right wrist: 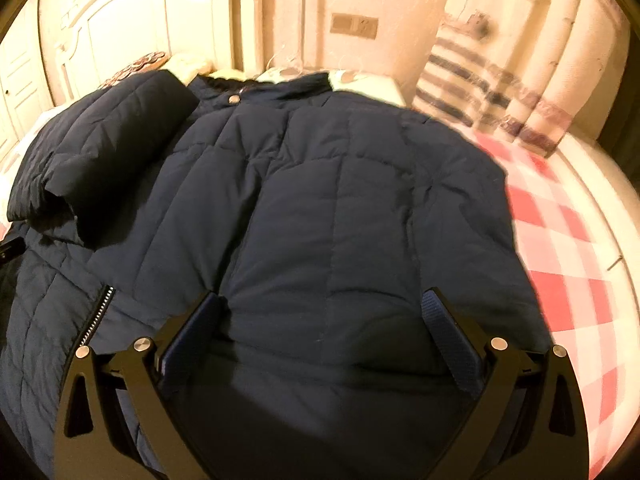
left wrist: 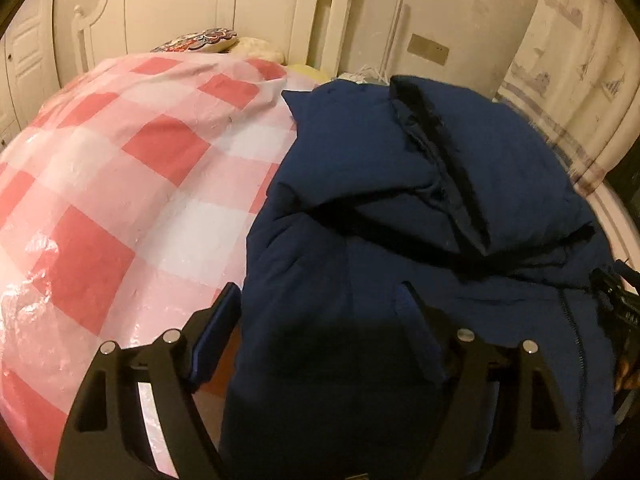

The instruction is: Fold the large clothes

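Note:
A large navy padded jacket lies on a bed with a pink and white checked cover. In the left wrist view a sleeve is folded across its body. My left gripper is open, its jaws wide apart over the jacket's near left edge, holding nothing. In the right wrist view the jacket lies spread flat, its folded sleeve at the left and its zipper at the lower left. My right gripper is open over the jacket's lower hem, empty.
A white headboard and pillows stand at the far end of the bed. A curtain hangs at the right. The other gripper shows at the right edge of the left wrist view. Checked cover lies bare to the right.

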`<action>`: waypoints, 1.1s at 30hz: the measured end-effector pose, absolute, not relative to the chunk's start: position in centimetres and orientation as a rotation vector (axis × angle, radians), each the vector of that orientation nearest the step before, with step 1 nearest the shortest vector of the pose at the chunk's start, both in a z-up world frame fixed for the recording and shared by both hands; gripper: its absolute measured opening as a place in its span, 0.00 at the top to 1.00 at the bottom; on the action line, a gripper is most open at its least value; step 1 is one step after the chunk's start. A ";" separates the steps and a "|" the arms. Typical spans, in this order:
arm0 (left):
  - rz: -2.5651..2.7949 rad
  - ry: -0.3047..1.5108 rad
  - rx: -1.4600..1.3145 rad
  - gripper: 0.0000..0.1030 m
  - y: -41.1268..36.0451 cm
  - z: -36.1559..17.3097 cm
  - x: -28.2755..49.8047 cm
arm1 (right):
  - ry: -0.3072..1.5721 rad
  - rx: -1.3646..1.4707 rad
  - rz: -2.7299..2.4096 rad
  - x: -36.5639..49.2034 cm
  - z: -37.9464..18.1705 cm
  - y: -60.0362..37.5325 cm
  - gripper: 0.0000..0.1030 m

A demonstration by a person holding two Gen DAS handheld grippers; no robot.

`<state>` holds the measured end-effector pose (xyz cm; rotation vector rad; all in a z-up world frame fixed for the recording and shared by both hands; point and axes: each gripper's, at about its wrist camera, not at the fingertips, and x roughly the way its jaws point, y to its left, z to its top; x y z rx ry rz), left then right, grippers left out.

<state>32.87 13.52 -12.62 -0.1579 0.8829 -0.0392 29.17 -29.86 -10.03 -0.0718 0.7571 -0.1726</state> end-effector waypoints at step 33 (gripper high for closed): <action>-0.085 0.847 -0.277 0.08 14.4 -12.0 31.6 | 0.650 0.683 0.107 30.3 -8.2 -38.1 0.70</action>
